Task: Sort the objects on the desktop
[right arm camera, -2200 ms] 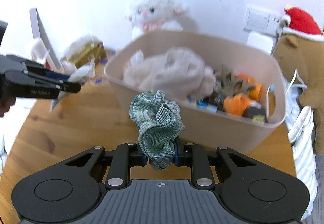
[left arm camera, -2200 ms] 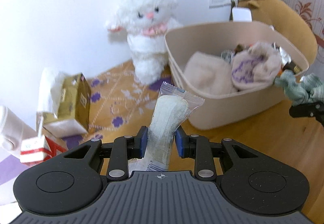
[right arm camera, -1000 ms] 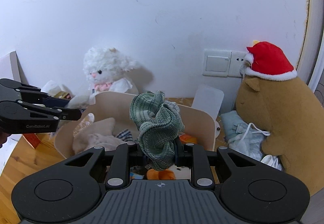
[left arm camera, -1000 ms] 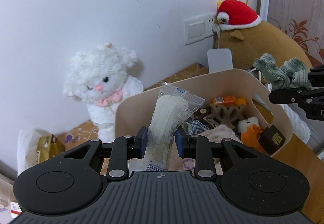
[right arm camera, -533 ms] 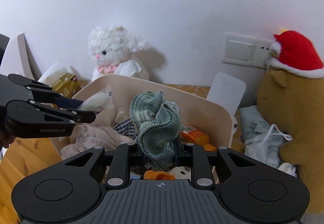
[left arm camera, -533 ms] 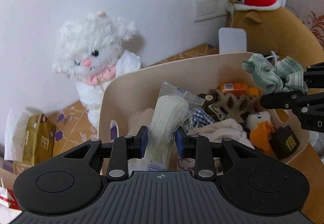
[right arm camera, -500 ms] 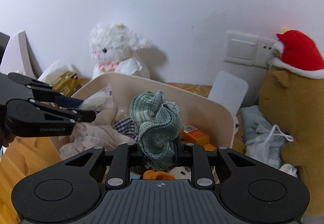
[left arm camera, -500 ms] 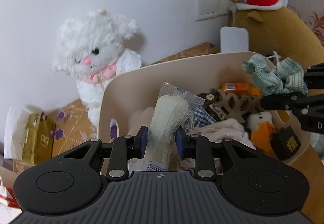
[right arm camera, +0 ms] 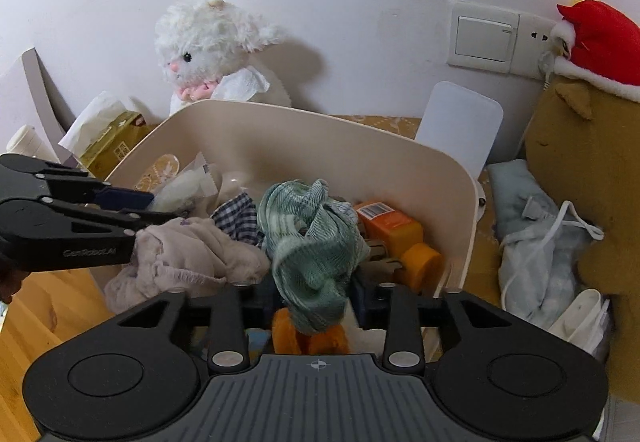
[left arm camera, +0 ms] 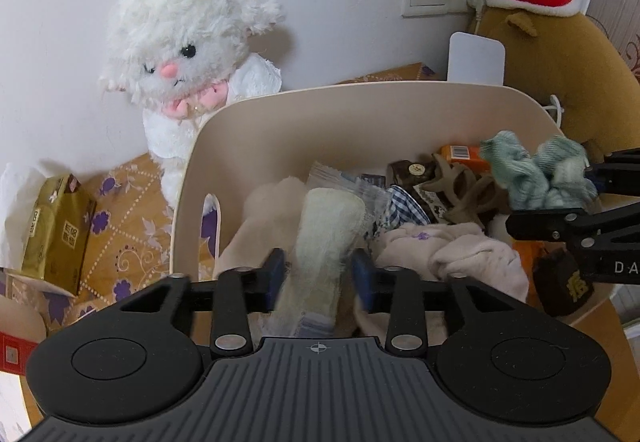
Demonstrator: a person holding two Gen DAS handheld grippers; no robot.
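A beige plastic bin [left arm camera: 360, 114] [right arm camera: 400, 158] holds cloths, an orange box and other small items. My left gripper [left arm camera: 319, 274] is over the bin's left side with its jaws spread; the clear-wrapped white packet [left arm camera: 328, 242] is blurred between them, slipping down. The packet also shows in the right wrist view [right arm camera: 182, 184]. My right gripper [right arm camera: 316, 294] is over the bin's right side, jaws spread, with the green scrunchie [right arm camera: 310, 238] [left arm camera: 536, 178] blurred between them.
A white plush lamb [left arm camera: 192, 54] sits behind the bin against the wall. A brown plush with a red hat [left arm camera: 552, 54] stands at the right, pale cloth items [right arm camera: 532, 242] beside it. A gold tissue pack [left arm camera: 56, 226] lies left on the patterned mat.
Both grippers came down closer over the bin and their jaws have opened. The packet and the scrunchie, held firmly before, are now blurred and dropping.
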